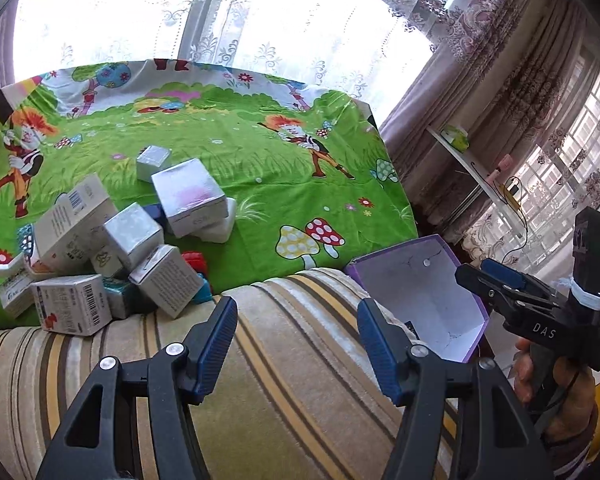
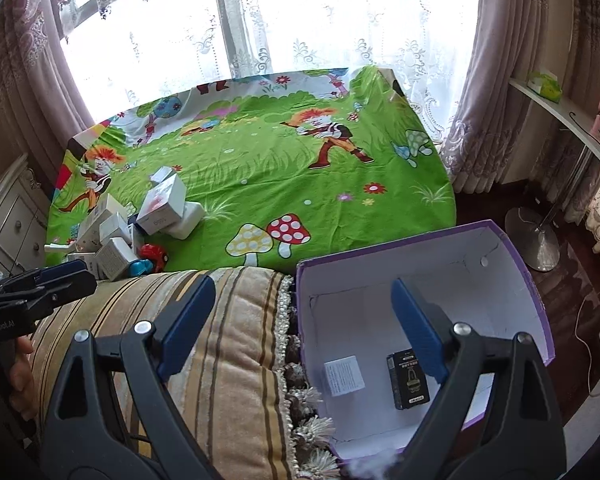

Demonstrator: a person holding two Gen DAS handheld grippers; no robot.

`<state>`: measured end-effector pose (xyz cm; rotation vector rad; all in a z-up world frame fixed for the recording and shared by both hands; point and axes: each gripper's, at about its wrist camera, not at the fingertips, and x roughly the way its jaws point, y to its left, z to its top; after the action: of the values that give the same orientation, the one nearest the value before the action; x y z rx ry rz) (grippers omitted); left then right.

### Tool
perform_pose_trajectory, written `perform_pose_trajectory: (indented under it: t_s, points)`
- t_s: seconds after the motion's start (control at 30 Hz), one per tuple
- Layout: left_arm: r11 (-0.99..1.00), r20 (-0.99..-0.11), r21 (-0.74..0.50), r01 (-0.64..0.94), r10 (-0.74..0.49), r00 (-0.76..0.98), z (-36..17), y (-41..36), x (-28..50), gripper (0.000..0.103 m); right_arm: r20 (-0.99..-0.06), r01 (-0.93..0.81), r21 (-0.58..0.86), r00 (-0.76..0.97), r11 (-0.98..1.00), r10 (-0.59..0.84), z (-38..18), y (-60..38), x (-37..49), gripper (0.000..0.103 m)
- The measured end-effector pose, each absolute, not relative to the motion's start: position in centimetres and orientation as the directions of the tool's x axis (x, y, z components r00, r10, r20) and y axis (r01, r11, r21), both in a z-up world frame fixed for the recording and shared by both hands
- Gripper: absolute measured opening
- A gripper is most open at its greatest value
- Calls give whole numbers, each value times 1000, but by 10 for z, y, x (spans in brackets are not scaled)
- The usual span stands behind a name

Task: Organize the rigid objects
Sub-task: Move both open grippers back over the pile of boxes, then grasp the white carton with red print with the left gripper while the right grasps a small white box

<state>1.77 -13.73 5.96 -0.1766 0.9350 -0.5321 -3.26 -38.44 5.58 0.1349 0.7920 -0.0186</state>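
**Box pile on the bed, purple bin waiting, both jaws empty**

Looks like a sorting job: a heap of small cartons (image 1: 100, 252) piled up on the cartoon-print bed sheet (image 1: 260, 152), near the striped cushion (image 1: 300, 360) at the bed's near edge. Mostly white and silvery-grey cardboard, some with barcodes and printed text, tumbled at all angles and leaning on each other. A red toy-ish thing (image 2: 154, 254) and something teal (image 2: 140, 268) poking out at the bottom of the heap, hard to tell what exactly.

Off to the right, well apart from the pile: a purple box (image 2: 532, 280) with a white inside, open top. Already holding a black carton (image 2: 407, 380) standing up on its floor and a white sheet or flat pack (image 2: 344, 376) beside it.

Left gripper (image 1: 296, 344) hovering over the cushion, jaws spread partway, nothing between them. Right gripper (image 2: 300, 328) over the purple box, jaws spread wide, also empty.

Handling guess: light, stiff cardboard, probably near-empty or small contents. Flat faces, so pinching across two opposite sides should hold fine. Glossy silver ones may be a bit slippery, and squeezing too hard could dent the walls. Best to take the top ones first, like the big silvery carton (image 1: 190, 196), since pulling from underneath would likely topple the rest.
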Motion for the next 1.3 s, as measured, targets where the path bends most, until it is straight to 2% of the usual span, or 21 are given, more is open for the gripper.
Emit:
perform_pose_trajectory:
  t_s: [0.4,0.63,0.8,1.3]
  points:
    - [890,-750,-401,219,-456,480,39,-65,27,64,-753,-28,73,654,997,74,49,-340,-14,91]
    - [910,-766,-381,165,-411,494,34,-36,38,76,-781,-122,62,612,991,124,45,-308,1,91]
    - [918,-786,-375,126,-388,481,26,-17,48,81,-793,-195,68,584,978,171,42,-279,11,91]
    - [953,-858,-286,103,-302,415,7,3,74,85,-838,-338,47,498,940,221,23,-202,48,91]
